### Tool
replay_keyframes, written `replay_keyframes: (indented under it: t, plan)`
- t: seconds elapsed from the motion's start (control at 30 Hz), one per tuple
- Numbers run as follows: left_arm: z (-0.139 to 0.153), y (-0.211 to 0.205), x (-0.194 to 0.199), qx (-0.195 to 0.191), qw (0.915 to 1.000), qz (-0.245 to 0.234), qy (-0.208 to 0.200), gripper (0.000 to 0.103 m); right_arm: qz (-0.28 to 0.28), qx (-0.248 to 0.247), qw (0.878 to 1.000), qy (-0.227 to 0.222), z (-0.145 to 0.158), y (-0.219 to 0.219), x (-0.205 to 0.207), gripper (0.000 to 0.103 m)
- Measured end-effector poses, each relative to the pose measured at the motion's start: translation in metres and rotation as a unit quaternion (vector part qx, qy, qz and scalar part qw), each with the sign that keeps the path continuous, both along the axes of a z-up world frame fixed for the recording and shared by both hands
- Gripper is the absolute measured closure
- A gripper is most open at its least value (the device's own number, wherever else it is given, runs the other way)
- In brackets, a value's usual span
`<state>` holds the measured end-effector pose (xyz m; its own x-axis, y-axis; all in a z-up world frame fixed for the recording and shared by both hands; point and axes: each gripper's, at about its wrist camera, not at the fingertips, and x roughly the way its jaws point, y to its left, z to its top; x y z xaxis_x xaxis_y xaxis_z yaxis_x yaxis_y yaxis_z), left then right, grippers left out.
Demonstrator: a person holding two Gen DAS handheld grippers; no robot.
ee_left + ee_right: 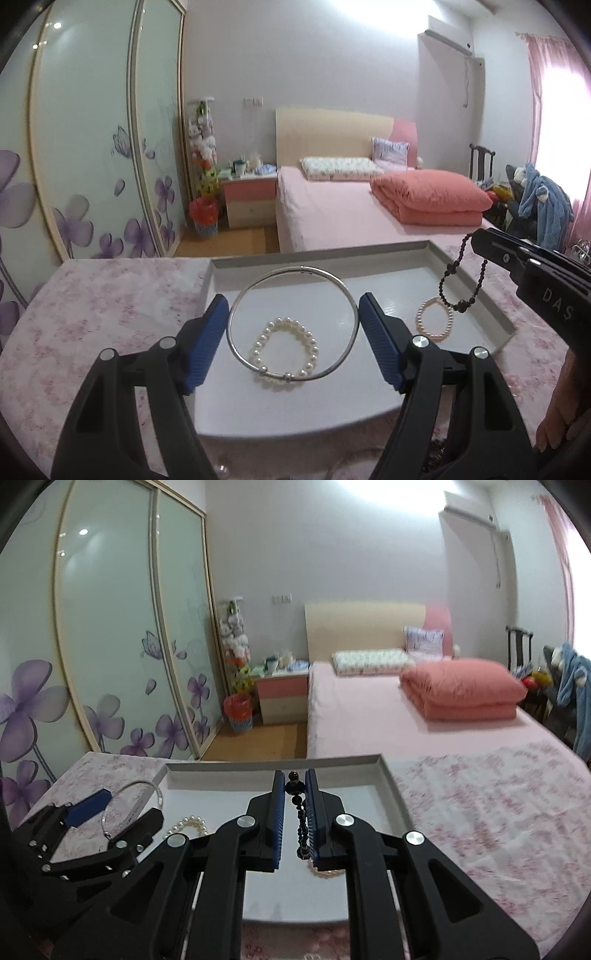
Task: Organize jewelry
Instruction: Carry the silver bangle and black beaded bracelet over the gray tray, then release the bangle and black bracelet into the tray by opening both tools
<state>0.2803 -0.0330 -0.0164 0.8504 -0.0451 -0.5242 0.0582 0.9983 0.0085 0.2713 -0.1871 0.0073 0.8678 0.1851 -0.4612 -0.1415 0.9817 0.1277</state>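
- Left gripper (293, 321): blue-padded fingers clamp the thin silver metal bangle (236, 314) across its width, above the shallow grey tray (491, 295).
- Right gripper (294, 805): fingers narrow, pinching the dark beaded bracelet (300, 827); it dangles over the tray.
- White pearl bracelet (284, 350) and pink pearl bracelet (424, 325) lie in the tray on the floral worktop (110, 295).

1. The silver bangle (293, 325) is a thin, plain metal ring with small beads on its near side. It is held up between two blue fingers, tilted, above the tray.
2. The white pearl bracelet (284, 349) lies flat on the tray floor, seen through the bangle.
3. The pink pearl bracelet (434, 317) is smaller and lies flat in the right part of the tray.
4. The dark bead bracelet (463, 284) hangs in the air above the tray, pinched at its top.
5. The tray (476, 273) is shallow, white-grey and rectangular, on a pink flowered cloth.
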Motion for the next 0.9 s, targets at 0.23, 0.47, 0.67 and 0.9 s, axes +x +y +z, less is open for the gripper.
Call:
replay_keyframes:
  t: [0.23, 0.47, 0.67, 0.9]
  plan:
    - [-0.019, -0.002, 0.022, -0.001, 0.9995, -0.007, 0.03, 0.031, 0.006, 0.022, 0.998, 0.054, -0.018, 0.001, 0.027, 0.09]
    - [-0.01, 0.018, 0.019, -0.024, 0.9995, 0.007, 0.02, 0.027, -0.013, 0.038, 0.998, 0.056, -0.018, -0.016, 0.017, 0.073]
    - [0.012, 0.046, -0.002, -0.036, 0.9987, 0.035, -0.001, 0.027, -0.028, 0.038, 0.998, 0.039, -0.004, -0.036, -0.003, 0.073]
    - [0.025, 0.074, -0.045, -0.033, 0.998, 0.053, -0.01, 0.026, -0.043, 0.014, 0.998, 0.041, 0.003, -0.062, -0.031, 0.073]
